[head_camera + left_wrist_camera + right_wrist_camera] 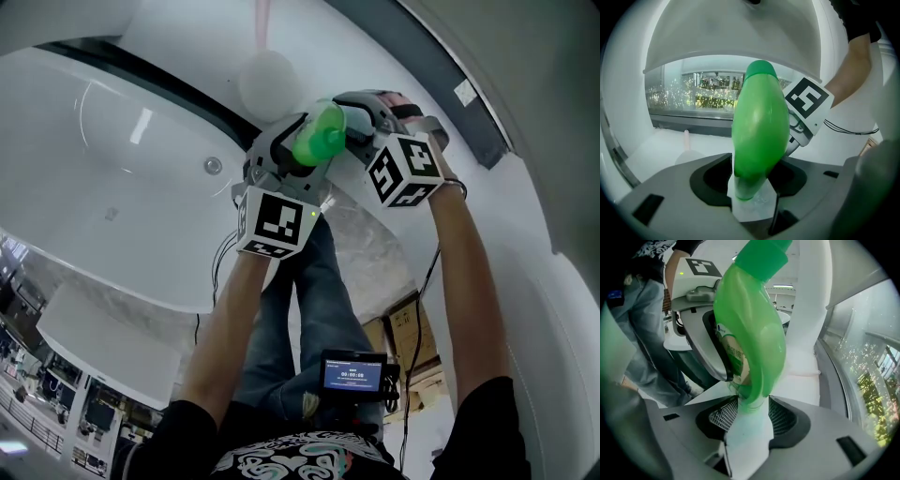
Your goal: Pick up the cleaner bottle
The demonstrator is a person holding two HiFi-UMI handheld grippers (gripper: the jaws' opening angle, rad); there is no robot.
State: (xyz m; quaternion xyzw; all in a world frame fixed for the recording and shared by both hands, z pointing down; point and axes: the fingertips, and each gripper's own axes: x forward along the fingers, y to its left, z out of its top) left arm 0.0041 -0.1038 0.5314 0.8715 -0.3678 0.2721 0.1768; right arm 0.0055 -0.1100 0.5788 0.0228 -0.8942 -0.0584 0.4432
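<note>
Green cleaner bottle [319,139] roughly upright, cap on top, near rim of white bathtub [84,197]; what base rests on is hidden. Left gripper [751,183] and right gripper [749,418] meet it from opposite sides. Both released, jaws spread, lower bottle between them, pads not pressing. Both equally near; next move probably squeeze.

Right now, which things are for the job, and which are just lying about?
For the job: cleaner bottle, left tongs, right tongs, both open around it.
Just lying about: bathtub, white ball on a pink stick, cardboard boxes.
</note>
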